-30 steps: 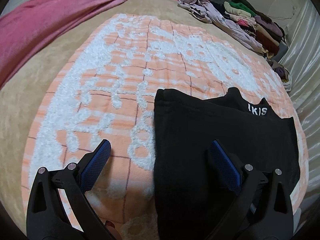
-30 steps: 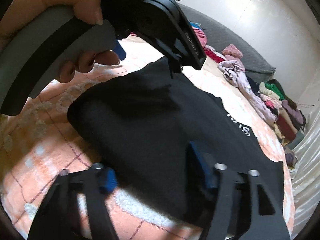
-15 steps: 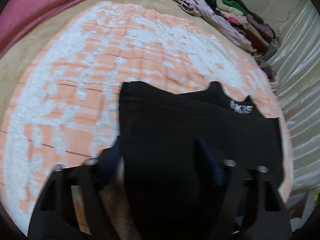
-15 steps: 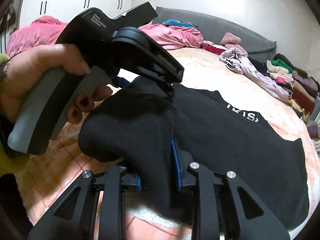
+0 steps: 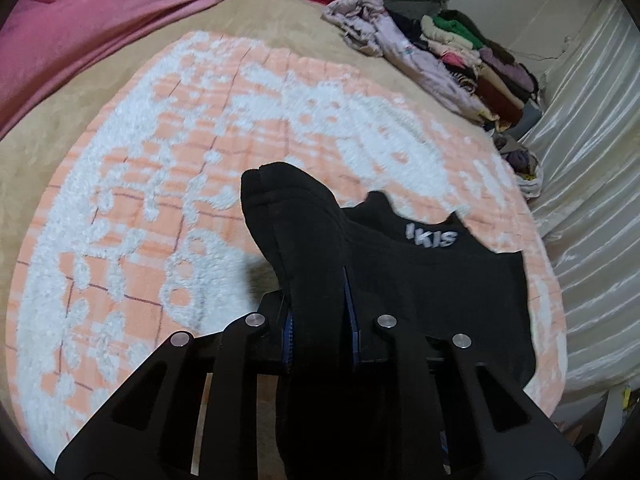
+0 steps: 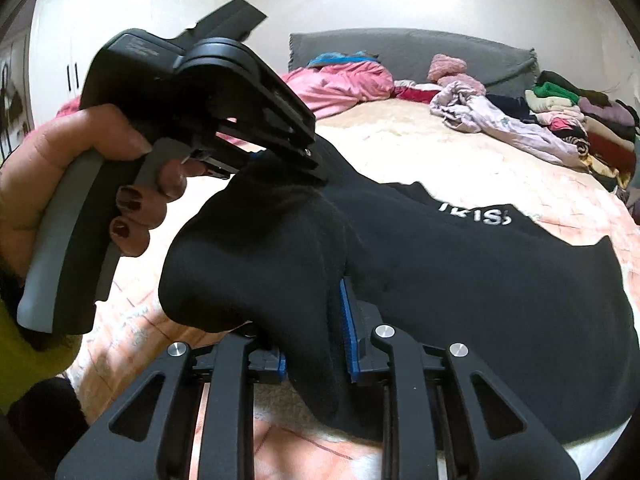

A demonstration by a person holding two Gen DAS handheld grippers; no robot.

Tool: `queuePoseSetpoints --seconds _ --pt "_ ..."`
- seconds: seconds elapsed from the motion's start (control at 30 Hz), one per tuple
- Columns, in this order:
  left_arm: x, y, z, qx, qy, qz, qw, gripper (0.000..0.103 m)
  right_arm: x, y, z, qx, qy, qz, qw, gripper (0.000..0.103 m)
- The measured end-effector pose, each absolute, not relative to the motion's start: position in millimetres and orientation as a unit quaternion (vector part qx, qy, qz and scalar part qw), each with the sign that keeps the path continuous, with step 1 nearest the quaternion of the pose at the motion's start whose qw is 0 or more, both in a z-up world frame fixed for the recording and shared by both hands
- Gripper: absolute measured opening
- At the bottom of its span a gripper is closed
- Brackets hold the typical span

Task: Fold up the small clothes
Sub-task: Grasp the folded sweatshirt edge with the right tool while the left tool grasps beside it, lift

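Black cloth makes up the garment (image 5: 420,280), a small piece with white letters stitched near its far edge. Most of it lies flat on an orange and white blanket (image 5: 168,168), at the near right part of that blanket, while its near left edge is bunched and raised off the surface.

In the left wrist view the left gripper (image 5: 318,324) has a thick fold of the garment between its blue pads, and the jaws are closing on it, standing narrow; the fold stands up past the fingertips and bends over to the left. In the right wrist view the right gripper (image 6: 316,332) also has a fold of the same near edge between its pads, its jaws narrow and closing, with the cloth bulging out to the left above them.

The same view shows the left gripper from the side, its tip buried in the raised cloth, held by the person's left hand (image 6: 92,184) with dark red nails wrapped round a grey handle.

The blanket lies on a tan bed cover (image 5: 248,16). Along the far left of the bed runs a pink quilt (image 5: 100,28). At the far right sits a heap of mixed clothes (image 5: 460,60), with a pale lilac piece trailing toward the blanket. A grey headboard (image 6: 412,50) stands behind the bed.
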State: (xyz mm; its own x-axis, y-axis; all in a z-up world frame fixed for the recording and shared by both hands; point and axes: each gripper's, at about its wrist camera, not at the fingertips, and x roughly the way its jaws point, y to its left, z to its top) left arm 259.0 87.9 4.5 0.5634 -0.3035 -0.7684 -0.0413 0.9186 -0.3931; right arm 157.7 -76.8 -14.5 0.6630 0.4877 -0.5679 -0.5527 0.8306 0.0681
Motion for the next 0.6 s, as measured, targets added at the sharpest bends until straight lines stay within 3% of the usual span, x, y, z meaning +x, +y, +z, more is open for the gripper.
queuePoseSetpoints --seconds 0.6 --pt "254 -34 72 -0.119 0.424 -0.131 0.888 0.012 146 -180 11 0.042 0.258 0.232 0.937 0.016"
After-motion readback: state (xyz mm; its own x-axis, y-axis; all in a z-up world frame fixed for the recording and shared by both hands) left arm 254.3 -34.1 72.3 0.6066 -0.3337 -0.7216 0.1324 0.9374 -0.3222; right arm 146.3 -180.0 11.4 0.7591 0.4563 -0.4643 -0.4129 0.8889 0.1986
